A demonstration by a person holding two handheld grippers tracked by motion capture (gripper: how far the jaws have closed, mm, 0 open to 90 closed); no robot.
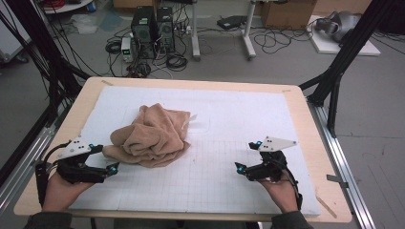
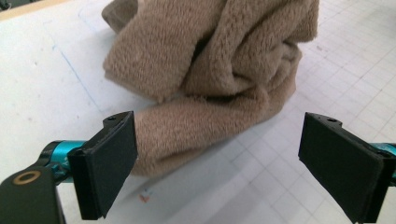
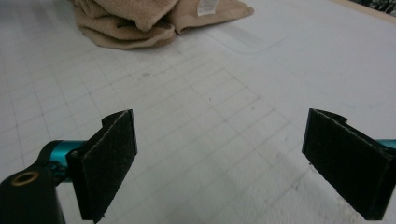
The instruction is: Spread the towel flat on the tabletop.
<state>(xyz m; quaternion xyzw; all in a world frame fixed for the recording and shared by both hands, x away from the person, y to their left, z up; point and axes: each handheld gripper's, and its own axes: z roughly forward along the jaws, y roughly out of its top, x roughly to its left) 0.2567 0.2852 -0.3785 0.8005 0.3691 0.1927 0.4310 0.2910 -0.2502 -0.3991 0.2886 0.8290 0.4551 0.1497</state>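
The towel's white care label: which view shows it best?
The right gripper view: the label lies flat on the tan towel, though cut by the frame's top. The high view shows it as a small white tab; the left gripper view shows towel folds.

A: What covers the wooden table (image 1: 308, 125)?
B: A white gridded mat (image 1: 239, 119)
A: And behind it?
B: Two black computer towers (image 1: 154, 25) amid tangled cables (image 1: 174, 59); a cardboard box (image 1: 286, 13) on the grey floor (image 1: 372, 105)

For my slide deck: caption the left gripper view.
Left gripper with jaws open, close to a crumpled tan towel lying on the white gridded mat.
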